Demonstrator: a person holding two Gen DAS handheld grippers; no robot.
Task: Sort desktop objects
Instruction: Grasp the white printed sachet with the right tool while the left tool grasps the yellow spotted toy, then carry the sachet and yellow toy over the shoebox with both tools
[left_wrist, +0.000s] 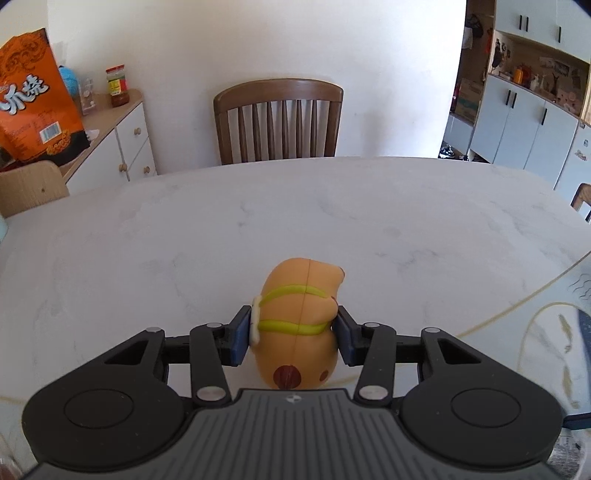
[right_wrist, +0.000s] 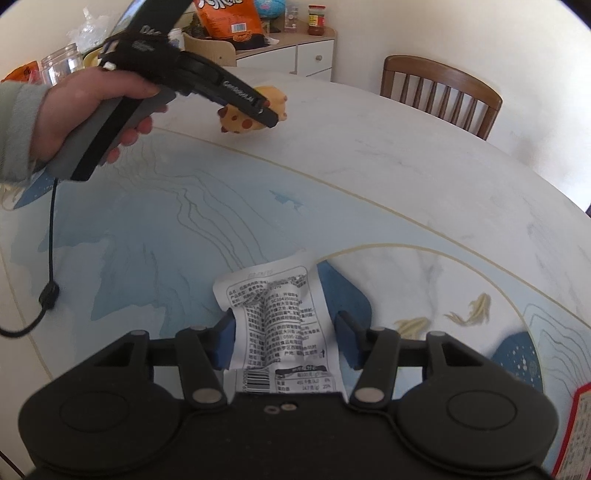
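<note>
My left gripper (left_wrist: 295, 334) is shut on an orange toy animal (left_wrist: 301, 325) with yellow-green straps and brown spots, held just above the white marble table (left_wrist: 184, 240). The right wrist view shows the same toy (right_wrist: 255, 110) in that gripper at the far left, above the table. My right gripper (right_wrist: 286, 338) is open, its blue pads either side of a white printed snack packet (right_wrist: 280, 325) lying on the blue patterned mat (right_wrist: 166, 229). The left pad (right_wrist: 225, 341) is close to the packet; the right pad stands apart from it.
A wooden chair (left_wrist: 277, 120) stands at the table's far edge. A white sideboard (left_wrist: 122, 144) on the left holds an orange snack bag (left_wrist: 31, 99) and a sauce jar (left_wrist: 118, 86). A clear jar (right_wrist: 61, 66) stands far left. A red-edged card (right_wrist: 580, 432) lies at the right.
</note>
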